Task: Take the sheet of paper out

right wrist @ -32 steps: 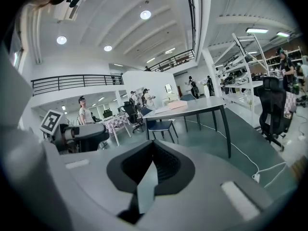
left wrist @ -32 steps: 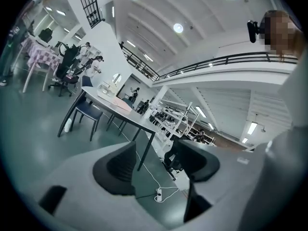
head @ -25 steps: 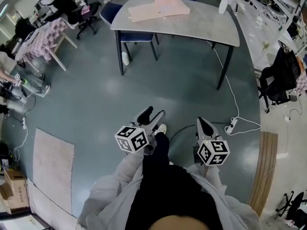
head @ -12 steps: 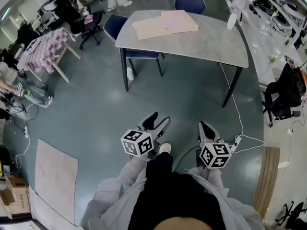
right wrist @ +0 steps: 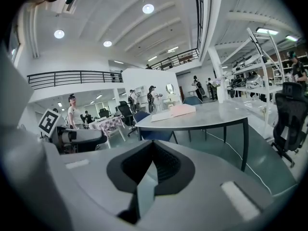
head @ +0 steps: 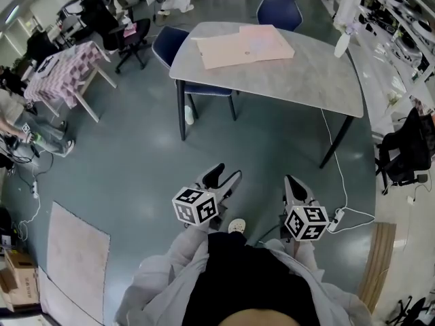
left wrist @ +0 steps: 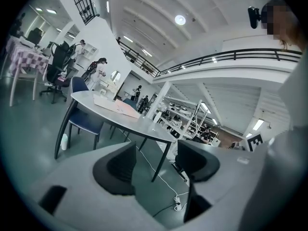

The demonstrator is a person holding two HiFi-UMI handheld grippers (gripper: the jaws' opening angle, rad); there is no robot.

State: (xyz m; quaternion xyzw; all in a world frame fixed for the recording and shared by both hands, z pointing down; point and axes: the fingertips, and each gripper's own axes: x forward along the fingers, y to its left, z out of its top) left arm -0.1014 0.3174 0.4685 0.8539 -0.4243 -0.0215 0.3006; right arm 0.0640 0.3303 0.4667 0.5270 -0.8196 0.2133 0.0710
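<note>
Most likely the approach step, with both claws held low, close to the body and well apart from the table (head: 299, 80).

Left claw (head: 224, 174): jaws apart, nothing between them but a view of floor and table legs. Right claw (head: 292, 182): jaws pressed together, nothing caught in them.

On the far half of the table, what looks like a flat tan folder (head: 234, 51), with a pink folder (head: 266, 38) overlapping its right side. Sheet of paper probably inside or among these. Too far off to tell which, or which edge opens.

To do this step well:

- Walk up to the near edge of the table, stepping clear of the cable (head: 334, 148) trailing over the floor at the right, and of the chair (head: 166, 43) tucked in at the left.
- Stop close enough to reach the folders without stretching.
- Open the right claw before reaching in.
- Look for the open edge first, then pin the cover flat with one claw near a corner.
- Slide the other claw's lower jaw under the loose edge of the sheet only, and close gently.
- Pull low and parallel to the tabletop, slowly. Thin paper likely to crease or tear under a hard pinch or an upward tug.
- Keep the pinning claw off the sheet itself, or the pull will drag the whole stack.
</note>
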